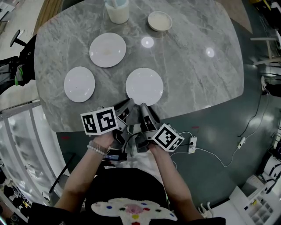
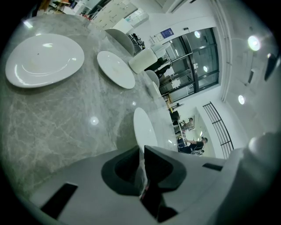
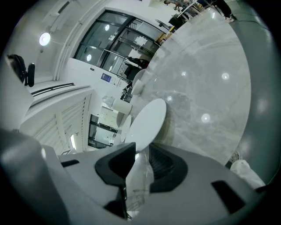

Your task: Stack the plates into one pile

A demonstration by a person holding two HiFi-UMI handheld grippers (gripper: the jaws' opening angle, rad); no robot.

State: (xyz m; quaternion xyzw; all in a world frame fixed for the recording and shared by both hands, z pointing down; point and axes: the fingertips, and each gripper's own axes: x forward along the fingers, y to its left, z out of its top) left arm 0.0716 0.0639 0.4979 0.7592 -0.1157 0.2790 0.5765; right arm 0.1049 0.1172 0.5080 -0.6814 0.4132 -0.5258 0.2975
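Marble table (image 1: 197,66) holds three separate plates (image 1: 107,49), a bowl (image 1: 159,20), a cup (image 1: 117,11).

- There were three white plates: a far plate (image 1: 107,49), a left plate (image 1: 79,84) and a near plate (image 1: 144,85).
- One small beige dish (image 1: 160,20) sat far right.
- One white cup (image 1: 117,11) stood far.
- Two grippers showed: left gripper (image 1: 128,105), right gripper (image 1: 143,108).
- One marble table (image 1: 197,74).
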